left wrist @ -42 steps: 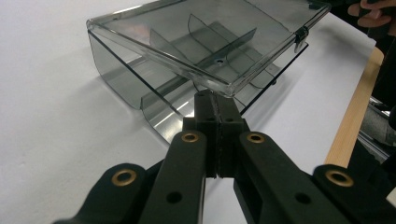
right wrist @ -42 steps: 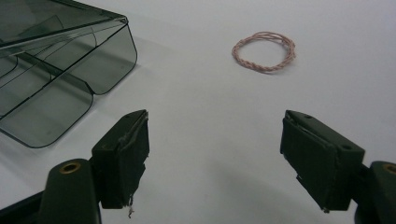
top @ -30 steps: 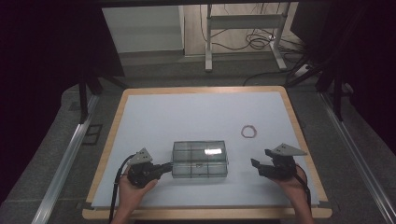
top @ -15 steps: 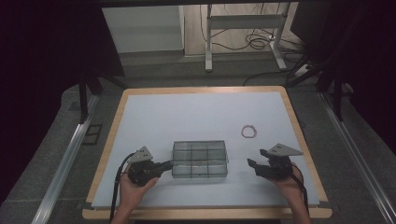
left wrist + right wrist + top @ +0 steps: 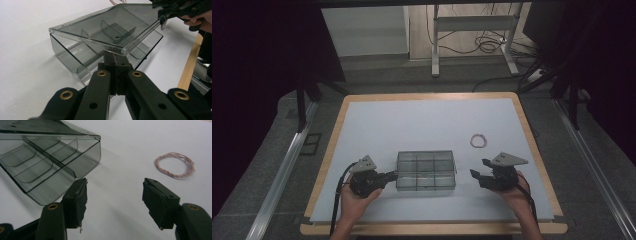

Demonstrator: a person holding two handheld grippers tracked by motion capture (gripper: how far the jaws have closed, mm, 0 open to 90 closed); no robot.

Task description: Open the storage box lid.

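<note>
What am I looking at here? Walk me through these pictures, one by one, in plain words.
A person sits at a table covered with a white sheet and holds a hand-operated two-jaw gripper in each hand; there is no robot arm.

The high view looks down from above the person's side. The left gripper touches the left side of a clear smoky compartment box. The right gripper hovers to the box's right, apart from it. A small pinkish cord loop lies on the sheet beyond it.

The left gripper view comes from a camera riding on that gripper: its black jaws are shut, at the box's edge just under the slightly raised lid.

The right gripper view looks along the other gripper's jaws: they stand open with nothing between them, and have just been closing a little.
</note>
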